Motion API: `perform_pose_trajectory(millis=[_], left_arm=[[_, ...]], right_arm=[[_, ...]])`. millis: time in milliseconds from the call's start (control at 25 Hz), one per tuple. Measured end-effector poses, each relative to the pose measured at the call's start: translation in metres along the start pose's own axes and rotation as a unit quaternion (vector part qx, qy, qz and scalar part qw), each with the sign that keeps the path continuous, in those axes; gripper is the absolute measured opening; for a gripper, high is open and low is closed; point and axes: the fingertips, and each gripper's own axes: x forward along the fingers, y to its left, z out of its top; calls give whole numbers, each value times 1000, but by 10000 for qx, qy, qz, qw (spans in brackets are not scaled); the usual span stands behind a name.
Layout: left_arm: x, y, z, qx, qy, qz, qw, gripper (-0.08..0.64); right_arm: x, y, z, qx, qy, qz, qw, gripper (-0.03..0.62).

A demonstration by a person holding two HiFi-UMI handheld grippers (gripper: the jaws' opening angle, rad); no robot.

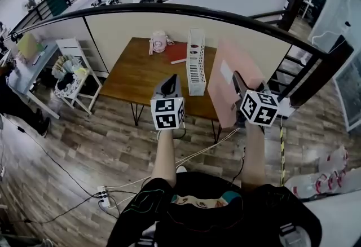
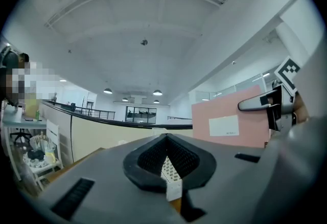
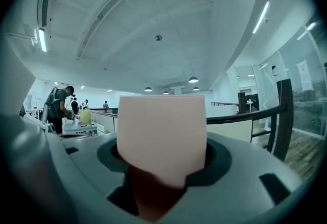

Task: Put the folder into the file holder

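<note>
A pink folder (image 1: 224,87) with a white label stands upright in the air over the near right edge of the wooden table (image 1: 135,74). My right gripper (image 1: 237,83) is shut on its near edge. In the right gripper view the pink folder (image 3: 162,136) fills the space between the jaws. The white slotted file holder (image 1: 196,62) stands upright on the table, just left of the folder. My left gripper (image 1: 169,83) hovers over the table's front edge, left of the holder, shut with nothing in it. Through its jaws a bit of the file holder (image 2: 171,174) shows, with the folder (image 2: 230,123) to the right.
A red folder (image 1: 177,52) and a pink soft item (image 1: 159,43) lie at the table's far side, below a curved railing wall (image 1: 169,20). A white chair (image 1: 73,74) with clutter stands left of the table. Cables and a power strip (image 1: 103,195) lie on the wood floor.
</note>
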Motion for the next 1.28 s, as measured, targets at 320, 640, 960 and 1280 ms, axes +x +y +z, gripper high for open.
perform_pose_trajectory(millis=[320, 640, 960, 1280], left_arm=[[52, 23, 0, -133, -60, -52, 9999, 0], [59, 51, 12, -264, -227, 229, 9991, 0], [65, 77, 4, -331, -272, 448, 9981, 0], [83, 82, -1, -348, -200, 293, 9988, 0]], right_arm=[[54, 1, 23, -29, -285, 61, 9996, 278], [89, 18, 31, -108, -236, 380, 9989, 278], [122, 35, 20, -58, -161, 473, 9987, 278], [148, 43, 23, -71, -220, 333, 9992, 278]])
